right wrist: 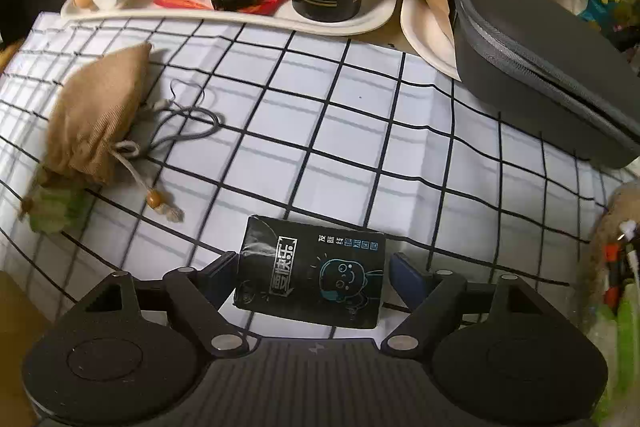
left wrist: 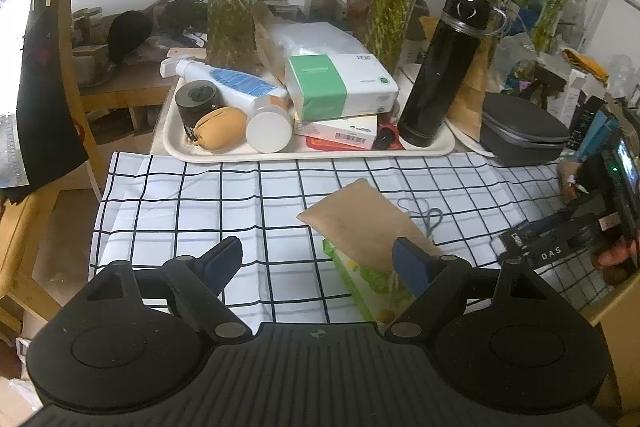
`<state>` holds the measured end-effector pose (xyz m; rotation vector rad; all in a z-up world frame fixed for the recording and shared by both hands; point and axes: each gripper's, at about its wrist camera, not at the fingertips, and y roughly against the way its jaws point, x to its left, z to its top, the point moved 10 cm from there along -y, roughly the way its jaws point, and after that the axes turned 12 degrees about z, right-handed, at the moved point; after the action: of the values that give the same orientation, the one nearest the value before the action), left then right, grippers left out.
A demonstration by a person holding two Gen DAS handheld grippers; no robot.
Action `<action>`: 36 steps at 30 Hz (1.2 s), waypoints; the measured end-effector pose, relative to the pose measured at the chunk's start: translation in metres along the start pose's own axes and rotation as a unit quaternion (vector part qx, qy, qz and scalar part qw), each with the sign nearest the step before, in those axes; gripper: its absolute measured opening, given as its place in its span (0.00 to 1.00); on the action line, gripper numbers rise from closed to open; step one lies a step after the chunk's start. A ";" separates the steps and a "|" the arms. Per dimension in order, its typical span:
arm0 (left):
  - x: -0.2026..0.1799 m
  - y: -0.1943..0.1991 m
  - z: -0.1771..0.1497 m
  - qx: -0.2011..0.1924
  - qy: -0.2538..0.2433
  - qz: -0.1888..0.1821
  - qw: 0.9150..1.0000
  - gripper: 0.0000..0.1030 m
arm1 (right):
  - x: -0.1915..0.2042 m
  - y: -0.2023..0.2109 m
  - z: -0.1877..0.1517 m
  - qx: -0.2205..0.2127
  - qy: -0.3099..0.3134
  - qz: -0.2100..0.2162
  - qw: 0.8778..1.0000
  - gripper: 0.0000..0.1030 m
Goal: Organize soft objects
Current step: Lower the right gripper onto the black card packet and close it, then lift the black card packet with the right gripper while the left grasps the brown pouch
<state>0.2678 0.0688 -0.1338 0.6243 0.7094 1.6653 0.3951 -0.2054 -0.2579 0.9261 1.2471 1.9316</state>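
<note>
A tan drawstring pouch [left wrist: 362, 219] lies on the checked cloth [left wrist: 200, 199], partly over a green tissue pack [left wrist: 368, 283]. My left gripper [left wrist: 320, 259] is open just in front of them, its right finger beside the pack. In the right wrist view the pouch [right wrist: 96, 119] lies at the left with the green pack [right wrist: 52, 211] poking out below it. My right gripper [right wrist: 310, 271] holds a black printed packet [right wrist: 312, 271] between its fingers, low over the cloth [right wrist: 360, 131].
A cream tray [left wrist: 240, 155] behind the cloth holds a black flask [left wrist: 440, 67], tissue boxes [left wrist: 340, 87], a spray bottle and a small tan purse [left wrist: 218, 133]. A grey zip case [right wrist: 540, 67] lies at the right. Glass vases with plants stand behind.
</note>
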 end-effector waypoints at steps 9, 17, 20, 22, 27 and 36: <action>-0.005 -0.006 0.001 0.010 0.002 -0.023 1.000 0.80 | -0.008 0.020 0.001 -0.025 -0.007 -0.020 0.999 0.71; -0.030 -0.014 0.012 -0.017 -0.077 -0.080 0.994 0.80 | -0.009 0.058 0.006 -0.073 -0.012 -0.022 0.997 0.70; -0.039 -0.022 0.012 -0.029 -0.121 -0.100 0.987 0.80 | -0.011 0.071 0.006 -0.090 -0.018 -0.017 0.996 0.70; -0.045 -0.029 0.010 -0.029 -0.140 -0.113 0.983 0.80 | -0.012 0.079 0.005 -0.102 -0.023 -0.013 0.994 0.70; -0.063 -0.043 0.002 -0.034 -0.186 -0.150 0.970 0.80 | -0.020 0.092 0.003 -0.119 -0.032 -0.012 0.992 0.70; -0.095 -0.062 -0.020 -0.021 -0.265 -0.193 0.945 0.70 | -0.025 0.092 0.002 -0.125 -0.052 0.010 0.991 0.71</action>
<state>0.3129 -0.0174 -0.1960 0.8016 0.3694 1.0779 0.3968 -0.2559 -0.1775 0.8989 0.9141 1.9745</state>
